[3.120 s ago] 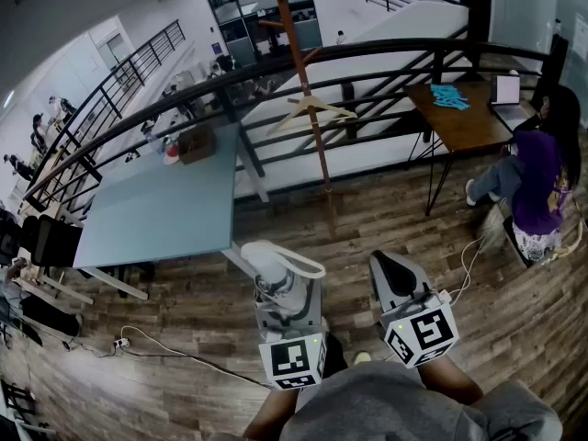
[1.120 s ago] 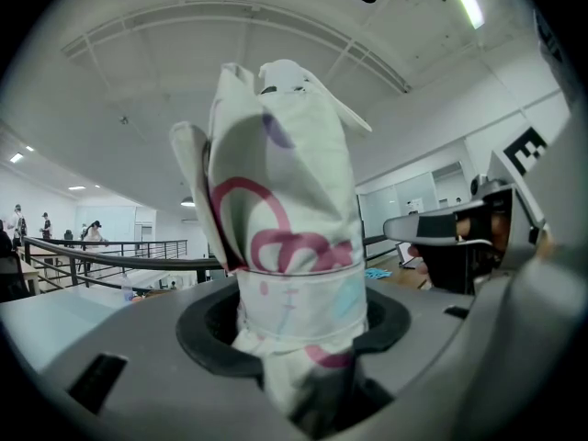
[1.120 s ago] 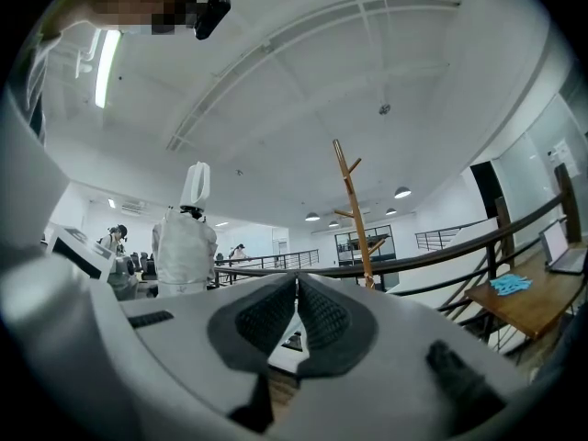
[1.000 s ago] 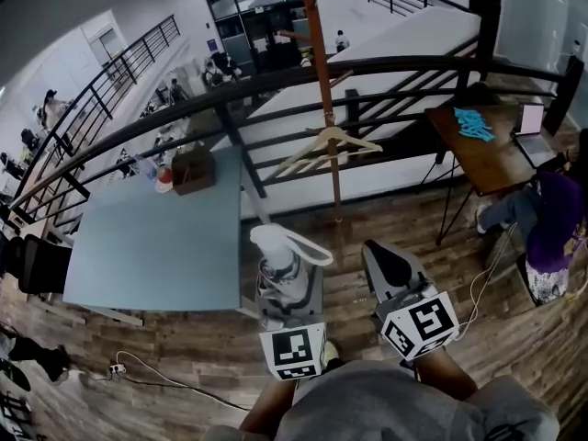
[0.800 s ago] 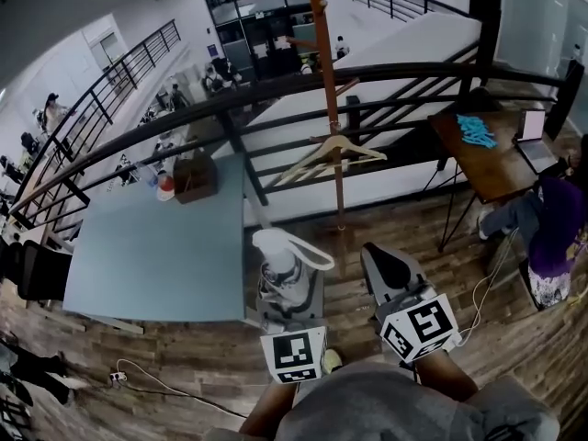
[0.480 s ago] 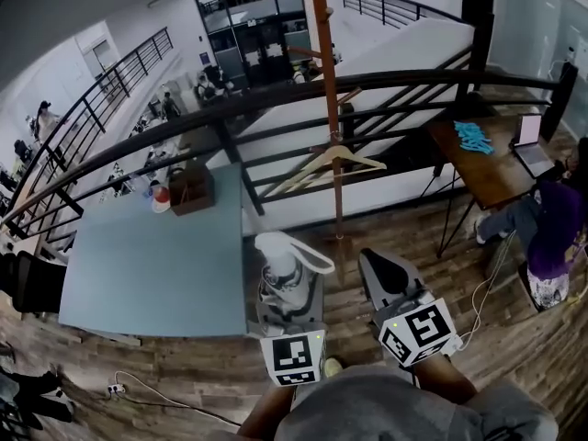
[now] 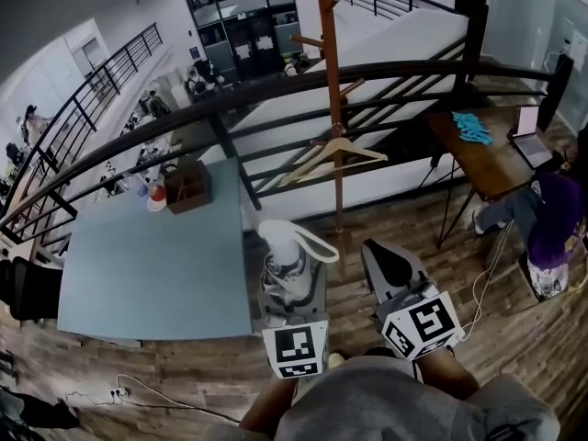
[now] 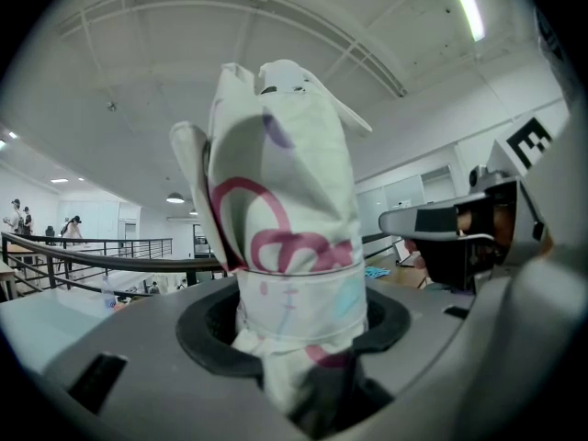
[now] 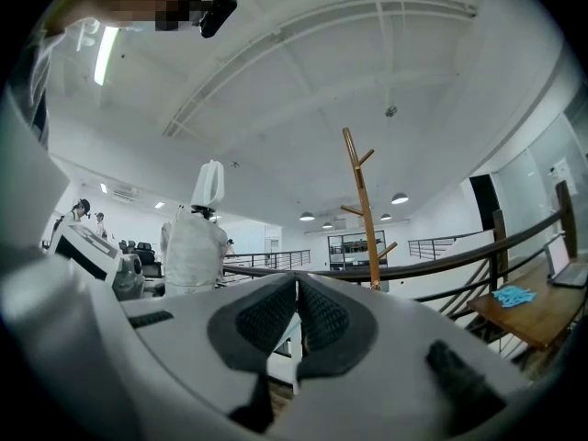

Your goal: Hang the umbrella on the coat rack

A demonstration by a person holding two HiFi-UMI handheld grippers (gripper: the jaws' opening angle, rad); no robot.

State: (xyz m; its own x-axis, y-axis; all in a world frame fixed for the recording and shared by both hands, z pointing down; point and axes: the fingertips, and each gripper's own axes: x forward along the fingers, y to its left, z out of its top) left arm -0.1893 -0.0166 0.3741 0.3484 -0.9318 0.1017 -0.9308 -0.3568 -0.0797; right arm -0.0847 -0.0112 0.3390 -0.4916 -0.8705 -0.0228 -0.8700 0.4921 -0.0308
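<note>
While both claws pointed toward the railing [image 7: 276,83], the left claw [image 7: 292,283] stood wide, its jaws clamped round the lower part of the folded umbrella [image 8: 285,200], which rose upright out of them. Right claw [image 9: 296,318]: jaws pressed together, nothing between them.

Left gripper view only: pale cloth of the umbrella printed with pink loops and bound by a band just above the jaws. Right gripper view only: upper pegs of the wooden coat rack [image 9: 363,209], with the umbrella seen to its left, well apart from it. Head view only: a wooden hanger [image 7: 335,152] on a low peg of the rack, the loop strap at the umbrella's top, a blue tabletop [image 7: 147,265] at left bearing a brown box [image 7: 188,184], and a seated person [image 7: 551,219] by a desk [image 7: 487,154] at right.

Against the earliest frame: the rack stood nearer and more central, the seated person had slid toward the right edge, and the grip on the umbrella was unchanged.
</note>
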